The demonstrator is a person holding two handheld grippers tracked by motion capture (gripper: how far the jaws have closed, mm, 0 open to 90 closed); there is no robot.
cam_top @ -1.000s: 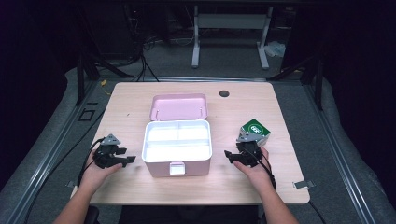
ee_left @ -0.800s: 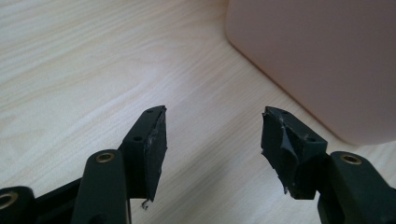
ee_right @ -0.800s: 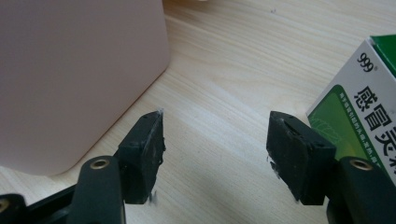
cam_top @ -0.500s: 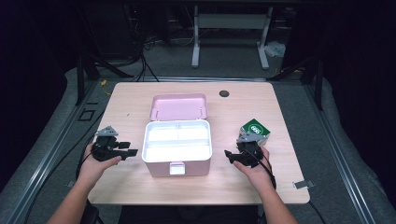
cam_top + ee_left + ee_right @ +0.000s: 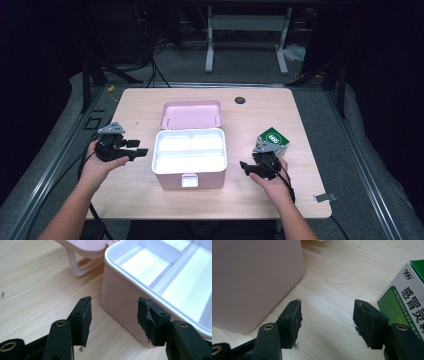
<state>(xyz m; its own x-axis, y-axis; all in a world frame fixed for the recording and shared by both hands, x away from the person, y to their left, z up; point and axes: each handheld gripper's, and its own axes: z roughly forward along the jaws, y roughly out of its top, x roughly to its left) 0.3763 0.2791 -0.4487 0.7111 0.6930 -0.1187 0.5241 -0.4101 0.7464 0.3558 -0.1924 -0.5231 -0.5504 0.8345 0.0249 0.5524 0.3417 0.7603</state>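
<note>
Left gripper (image 5: pixel 112 312) jaws apart beside pink box (image 5: pixel 120 297); right gripper (image 5: pixel 325 315) agape, seemingly touching green carton (image 5: pixel 404 300)

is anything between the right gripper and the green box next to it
Nothing visible. The right gripper is open over bare table, and the green box sits just off one jaw. The pink case stands on the opposite side.

one pink box (image 5: pixel 189 160), one green carton (image 5: pixel 273 139), two grippers
</note>
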